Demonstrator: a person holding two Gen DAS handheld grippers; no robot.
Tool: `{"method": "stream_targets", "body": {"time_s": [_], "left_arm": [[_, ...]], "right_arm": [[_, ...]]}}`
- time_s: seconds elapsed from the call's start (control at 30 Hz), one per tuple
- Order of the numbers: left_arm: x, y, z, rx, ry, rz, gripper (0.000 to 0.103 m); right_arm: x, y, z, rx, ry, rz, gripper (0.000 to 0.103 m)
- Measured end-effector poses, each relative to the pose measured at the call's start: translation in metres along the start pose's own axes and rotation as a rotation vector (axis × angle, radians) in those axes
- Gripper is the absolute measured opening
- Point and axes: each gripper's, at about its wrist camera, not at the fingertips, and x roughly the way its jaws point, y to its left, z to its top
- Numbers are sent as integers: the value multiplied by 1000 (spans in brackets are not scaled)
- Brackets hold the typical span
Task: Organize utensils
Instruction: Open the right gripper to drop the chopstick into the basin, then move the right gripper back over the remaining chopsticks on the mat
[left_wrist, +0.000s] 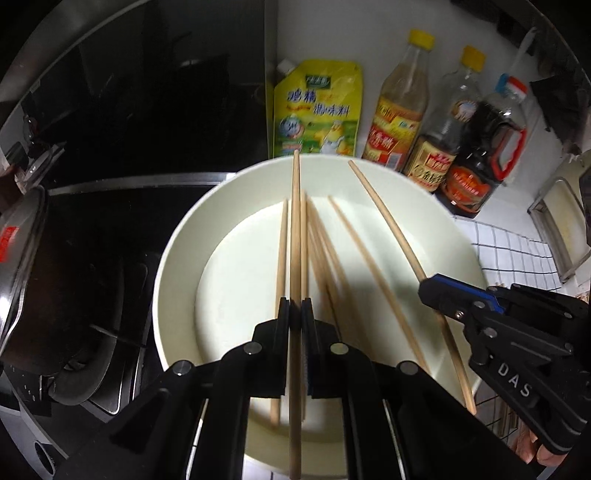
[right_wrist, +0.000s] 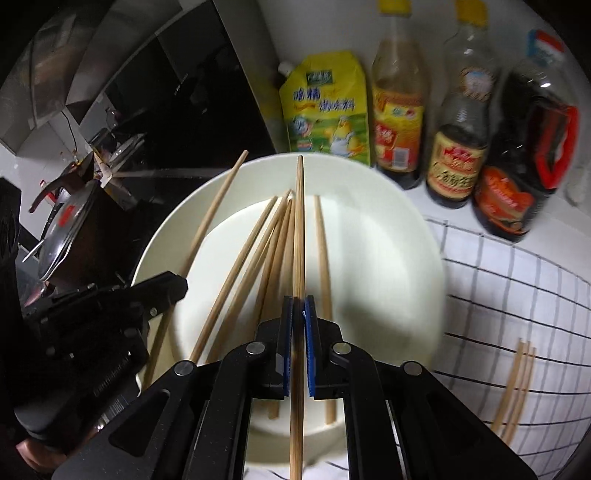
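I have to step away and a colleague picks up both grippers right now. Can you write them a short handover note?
Left gripper: shut on one chopstick, held over the white plate.
Right gripper: shut on another chopstick, also above the plate.
Loose chopsticks: several lie in the plate, and one leans over its rim.
Sorted chopsticks: a few lie together on the checked cloth to the right of the plate.
Done: that small group seems moved out.
Left: likely carry the two held chopsticks to the cloth, then clear the plate. Sauce bottles stand close behind.

Left tool — pinching chopstick.
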Motion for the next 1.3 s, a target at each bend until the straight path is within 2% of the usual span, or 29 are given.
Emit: {"method": "stream_targets", "body": {"time_s": [0.2, 0.37, 0.4, 0.43, 0.57, 0.67, 1.07, 1.3], "left_arm": [[23, 4, 3, 3, 42, -13, 7], [31, 5, 6, 4, 57, -14, 8], [32, 6, 7, 0, 56, -11, 9], [32, 6, 8, -4, 55, -11, 15], [28, 10, 10, -16, 42, -4, 29], [24, 13, 11, -27, 32, 2, 34], [-4, 12, 3, -33, -20, -1, 44], [-25, 9, -6, -30, -50, 3, 46]], "right_arm": [[20, -2, 4, 25, 47, -25, 6], [25, -7, 5, 41, 51, -40, 6], [24, -8, 6, 45, 48, -33, 7], [23, -9, 6, 48, 40, -29, 9], [15, -8, 7, 46, 19, -49, 12], [11, -7, 5, 45, 14, -50, 12], [-17, -2, -12, 38, -22, -69, 19], [-38, 2, -25, 39, -53, -77, 22]]}}
